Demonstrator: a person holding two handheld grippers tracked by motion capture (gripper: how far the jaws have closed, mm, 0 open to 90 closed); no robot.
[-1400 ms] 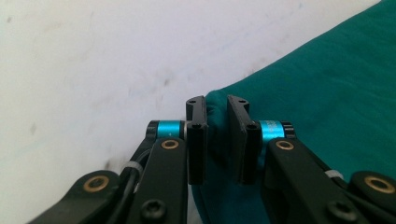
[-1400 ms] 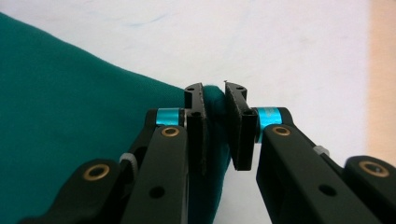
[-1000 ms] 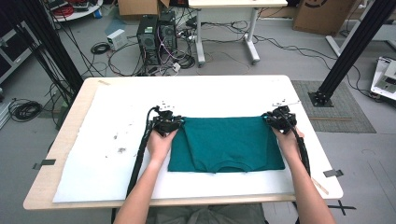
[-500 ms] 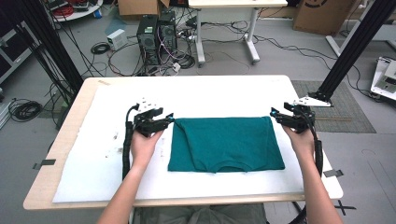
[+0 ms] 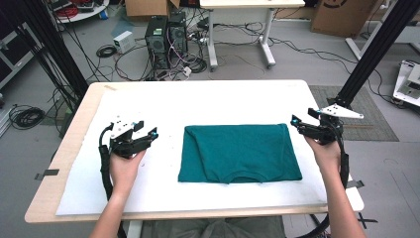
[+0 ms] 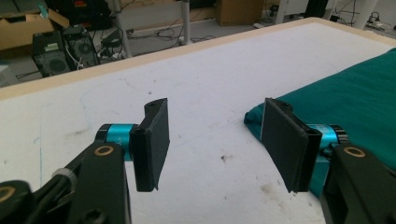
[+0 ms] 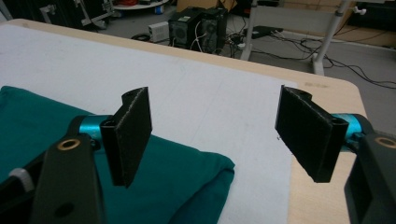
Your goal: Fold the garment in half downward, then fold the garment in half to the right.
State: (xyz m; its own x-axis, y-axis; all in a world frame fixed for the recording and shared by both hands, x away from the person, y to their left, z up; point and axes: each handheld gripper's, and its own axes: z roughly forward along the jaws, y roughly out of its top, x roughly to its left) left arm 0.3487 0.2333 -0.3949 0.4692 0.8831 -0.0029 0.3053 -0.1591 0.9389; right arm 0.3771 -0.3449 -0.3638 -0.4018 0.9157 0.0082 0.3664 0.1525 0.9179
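A folded teal shirt (image 5: 239, 152) lies flat in the middle of the white table cover (image 5: 208, 101). My left gripper (image 5: 148, 134) hovers to the left of the shirt, apart from it, jaws wide open and holding nothing. In the left gripper view the left gripper (image 6: 219, 140) has the shirt's corner (image 6: 345, 98) just beyond its right jaw. My right gripper (image 5: 297, 123) sits off the shirt's right edge, also open and holding nothing. In the right gripper view the right gripper (image 7: 224, 135) hangs over the shirt's corner (image 7: 187, 179) and the table edge.
The wooden table edge (image 5: 59, 163) frames the white cover. Behind the table stand computer towers (image 5: 166, 32), loose cables and a white desk (image 5: 237, 29). A black frame post (image 5: 369, 54) rises at the right.
Both grippers have let go of the shirt's far corners and moved outward and back, away from its sides. The shirt now lies by itself.
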